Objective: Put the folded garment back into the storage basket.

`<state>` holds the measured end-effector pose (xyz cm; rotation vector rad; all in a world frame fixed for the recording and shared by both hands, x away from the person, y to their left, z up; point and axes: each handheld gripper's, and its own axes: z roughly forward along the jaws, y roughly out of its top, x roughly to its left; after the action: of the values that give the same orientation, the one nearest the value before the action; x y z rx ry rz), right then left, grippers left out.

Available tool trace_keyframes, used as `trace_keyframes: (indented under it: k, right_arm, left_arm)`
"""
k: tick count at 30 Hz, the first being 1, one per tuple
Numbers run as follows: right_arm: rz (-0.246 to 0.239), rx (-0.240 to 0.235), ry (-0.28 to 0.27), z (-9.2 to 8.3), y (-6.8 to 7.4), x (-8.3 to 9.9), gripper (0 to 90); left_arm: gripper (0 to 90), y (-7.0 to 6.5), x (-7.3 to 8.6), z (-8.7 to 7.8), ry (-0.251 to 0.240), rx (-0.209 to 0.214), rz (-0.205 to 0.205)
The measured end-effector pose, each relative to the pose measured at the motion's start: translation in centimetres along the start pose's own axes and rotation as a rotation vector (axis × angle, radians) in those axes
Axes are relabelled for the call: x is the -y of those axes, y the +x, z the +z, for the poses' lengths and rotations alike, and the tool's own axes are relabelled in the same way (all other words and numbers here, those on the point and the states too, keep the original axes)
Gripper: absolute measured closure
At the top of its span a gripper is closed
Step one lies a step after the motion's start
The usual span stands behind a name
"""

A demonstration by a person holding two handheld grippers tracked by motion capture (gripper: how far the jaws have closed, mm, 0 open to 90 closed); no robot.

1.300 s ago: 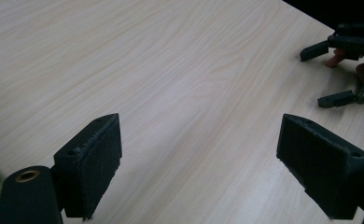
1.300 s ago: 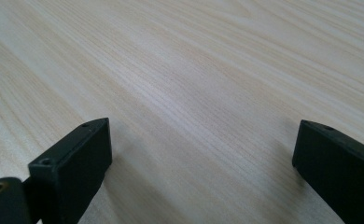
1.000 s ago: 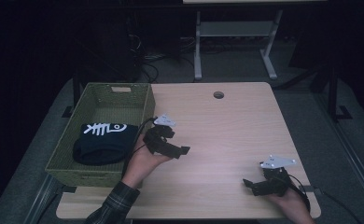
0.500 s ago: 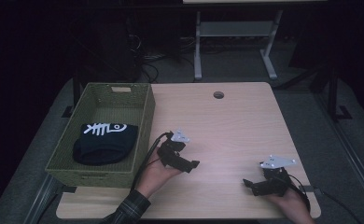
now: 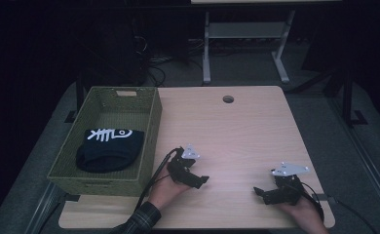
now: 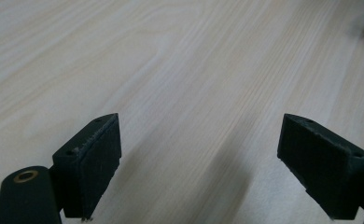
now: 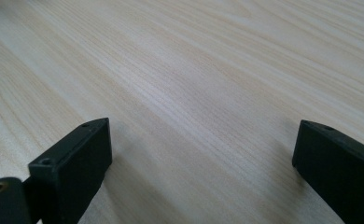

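Now, left hand-held gripper [image 5: 200,180]: jaws spread wide, empty, low over bare table [image 5: 237,131] just right of basket [image 5: 149,146].
Right hand-held gripper [image 5: 259,191]: spread too, empty (near table's front right).
Basket: holds black cloth [image 5: 109,150].

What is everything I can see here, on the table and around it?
Table: one, light wood, centre, with a round hole near its far edge.
Basket: one, olive green woven, at the table's left edge.
Cloth: one, black with a white fish-bone print, lying inside the basket.
Stand: one, pale metal frame, on the floor beyond the table.
Cables: several, dark, on the floor behind the basket.
Left gripper: one, black with a grey plate, near the basket's right front, jaws wide apart, holding nothing.
Right gripper: one, black with a grey plate, at the table's near right, jaws wide apart, holding nothing.
Sleeve: one, plaid, bottom edge.
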<state>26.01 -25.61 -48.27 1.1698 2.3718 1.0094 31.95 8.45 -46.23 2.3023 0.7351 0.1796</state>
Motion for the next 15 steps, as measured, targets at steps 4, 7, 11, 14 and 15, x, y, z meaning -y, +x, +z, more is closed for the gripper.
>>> trace_keyframes:
  k: [4, 7, 11, 14, 15]
  right_arm:
    - [-0.001, 0.000, 0.000, 0.0, 0.0, 0.0, 4.2]
    - [-0.001, 0.000, -0.001, 0.0, 0.0, 0.0, 4.2]
    - [0.000, 0.000, -0.001, 0.0, 0.0, 0.0, 4.2]
    - [-0.001, 0.000, -0.001, 0.0, 0.0, 0.0, 4.2]
    - [0.000, 0.000, -0.001, 0.0, 0.0, 0.0, 4.2]
  left_arm:
    - [12.6, 0.0, 0.5, 0.4, 0.006, -0.002, -0.001]
    - [12.8, -0.3, 0.7, 0.6, -0.009, -0.023, 0.009]
    - [12.6, -0.6, 1.2, 0.9, -0.048, -0.059, 0.047]
    - [12.7, -0.7, 1.5, 0.9, -0.073, -0.062, 0.044]
    - [12.7, -0.7, 1.5, 0.9, -0.073, -0.062, 0.044]
